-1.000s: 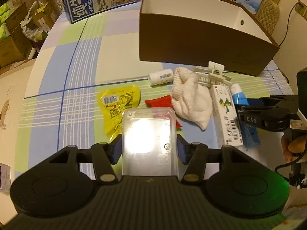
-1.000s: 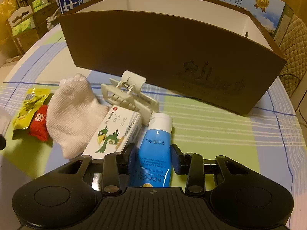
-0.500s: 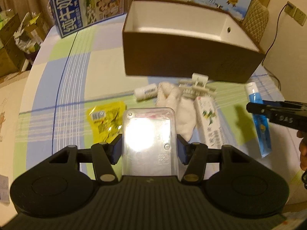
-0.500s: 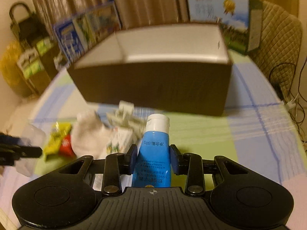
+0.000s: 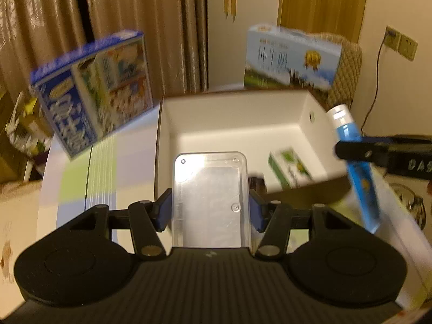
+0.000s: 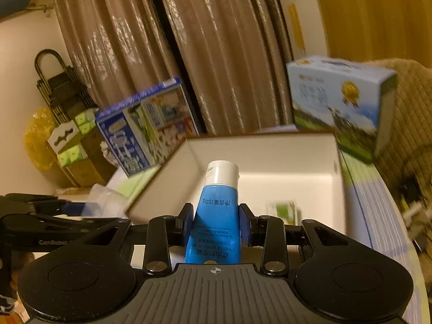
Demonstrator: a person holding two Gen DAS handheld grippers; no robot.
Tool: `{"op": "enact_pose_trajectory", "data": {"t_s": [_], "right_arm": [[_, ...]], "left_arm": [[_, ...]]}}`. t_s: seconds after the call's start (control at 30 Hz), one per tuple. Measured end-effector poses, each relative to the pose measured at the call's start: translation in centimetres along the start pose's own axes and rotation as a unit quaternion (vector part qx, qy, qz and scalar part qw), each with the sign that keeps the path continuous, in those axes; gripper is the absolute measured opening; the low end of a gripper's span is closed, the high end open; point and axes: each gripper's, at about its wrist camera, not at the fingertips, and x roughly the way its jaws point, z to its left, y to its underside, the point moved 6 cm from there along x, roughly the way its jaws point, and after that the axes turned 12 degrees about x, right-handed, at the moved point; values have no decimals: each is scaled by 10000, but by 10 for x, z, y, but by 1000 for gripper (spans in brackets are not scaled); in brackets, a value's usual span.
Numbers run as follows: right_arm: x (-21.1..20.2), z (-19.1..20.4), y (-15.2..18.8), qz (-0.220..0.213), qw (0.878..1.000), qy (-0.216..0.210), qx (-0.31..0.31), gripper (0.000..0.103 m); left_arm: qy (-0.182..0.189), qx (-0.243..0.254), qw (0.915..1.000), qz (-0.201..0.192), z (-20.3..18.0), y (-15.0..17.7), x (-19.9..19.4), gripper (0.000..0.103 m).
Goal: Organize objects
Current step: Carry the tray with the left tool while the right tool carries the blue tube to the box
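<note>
So the clear plastic case (image 5: 210, 197) sits dead center in the left wrist view, squeezed on both long sides by the blue pads of the left gripper (image 5: 210, 210), jaws closed down to the width of the case, with its far end poking out past the fingertips over the near wall of the brown box (image 5: 232, 124). Over in the right wrist view, the blue tube (image 6: 216, 216) with the white cap is pinched around its middle by the right gripper (image 6: 216, 225), jaws closed snug on it, cap end pointing forward and up over the box's white interior. In the left view you can see that same tube at the right edge of the frame, tilted, cap toward the upper left, hanging above the box's right wall. Inside the box, toward the lower right of its floor, there's a small green and white carton (image 5: 290, 166), blurry so I can't read it. Behind the box, a blue milk carton box (image 5: 91, 91) stands in the upper left of the left view and a lighter blue one (image 5: 293, 56) in the upper right. The checked tablecloth (image 5: 89, 178) shows to the left of the box, and brown curtains (image 6: 162, 40) fill the background.
</note>
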Motion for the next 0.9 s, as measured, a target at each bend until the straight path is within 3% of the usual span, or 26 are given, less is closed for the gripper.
{"op": "enact_pose_trajectory", "data": {"t_s": [0.17, 0.3, 0.53, 0.9], "right_arm": [[45, -1, -34, 84, 9999, 42, 70, 33], [75, -14, -47, 157, 9995, 195, 217, 33], [121, -39, -53, 446, 9974, 469, 325, 33], [198, -62, -16, 1629, 9829, 849, -104, 33]], "left_arm": [[138, 97, 9998, 44, 9, -46, 33, 52], [280, 113, 9993, 237, 11, -65, 67, 52], [373, 193, 9964, 733, 12, -59, 118, 52], [461, 241, 9929, 1068, 16, -49, 154, 52]]}}
